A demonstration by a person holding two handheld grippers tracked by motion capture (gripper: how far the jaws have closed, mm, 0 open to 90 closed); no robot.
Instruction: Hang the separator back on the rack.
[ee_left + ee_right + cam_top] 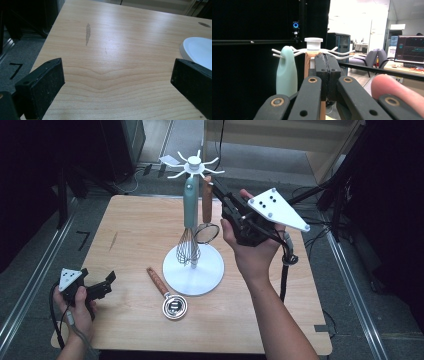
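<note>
Right claw (218,188) is up at the top of the white rack (194,167), jaws fully closed against each other with nothing between the pads. The wooden-handled strainer (206,207) hangs from a rack arm just beyond the jaw tips, touching or nearly so; can't tell which. The teal-handled whisk (189,217) hangs just beside it, on the far side from the claw. Left claw (107,281) sits low by the near table (105,50) edge, jaws wide, empty. A second wooden-handled strainer (167,296) lies flat on the table between left claw and rack base.
</note>
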